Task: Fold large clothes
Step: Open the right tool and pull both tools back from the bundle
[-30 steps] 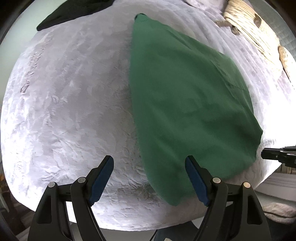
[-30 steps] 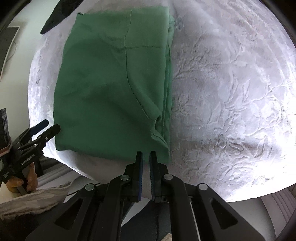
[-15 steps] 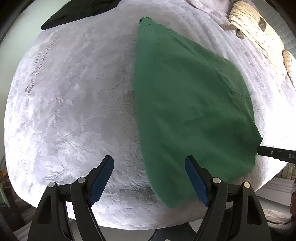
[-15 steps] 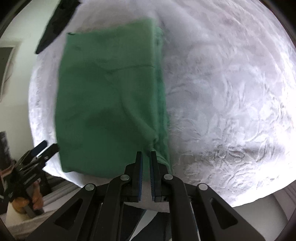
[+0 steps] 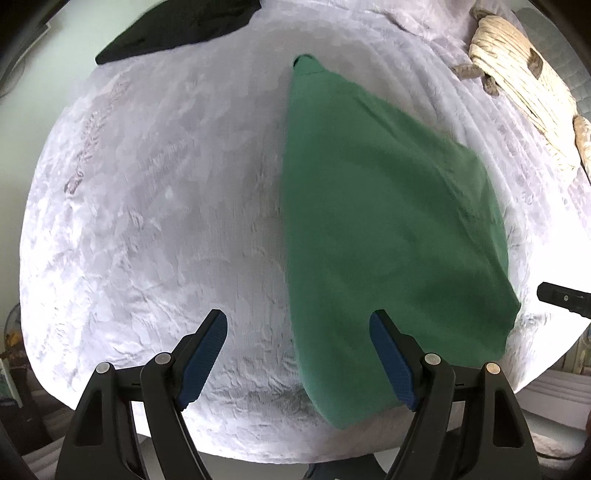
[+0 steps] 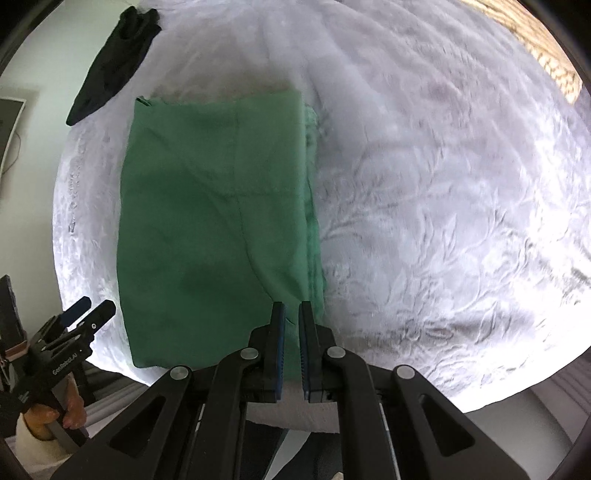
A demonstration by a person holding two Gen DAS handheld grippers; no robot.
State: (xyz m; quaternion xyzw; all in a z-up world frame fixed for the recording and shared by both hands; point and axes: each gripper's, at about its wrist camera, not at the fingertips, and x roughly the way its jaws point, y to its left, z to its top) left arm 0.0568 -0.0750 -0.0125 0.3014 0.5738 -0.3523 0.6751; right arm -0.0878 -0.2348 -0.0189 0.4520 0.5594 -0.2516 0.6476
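A green garment [image 5: 388, 229] lies folded flat on the white textured bedspread [image 5: 155, 206]; it also shows in the right wrist view [image 6: 218, 221]. My left gripper [image 5: 297, 325] is open and empty, held above the bed's near edge with the garment's near left corner between its fingers' line. My right gripper [image 6: 290, 314] has its jaws nearly together over the garment's near right corner; I cannot see cloth pinched between them. The left gripper also shows in the right wrist view [image 6: 90, 310], and the right gripper's tip shows in the left wrist view [image 5: 561, 297].
A black garment [image 5: 177, 26] lies at the far edge of the bed, also seen in the right wrist view [image 6: 114, 59]. A woven cream cushion [image 5: 524, 70] sits at the far right. The bed's near edge runs just below both grippers.
The right gripper has pulled back and up from the garment's near right corner, so more of the bed shows. The left gripper rose slightly. The garment lies still.
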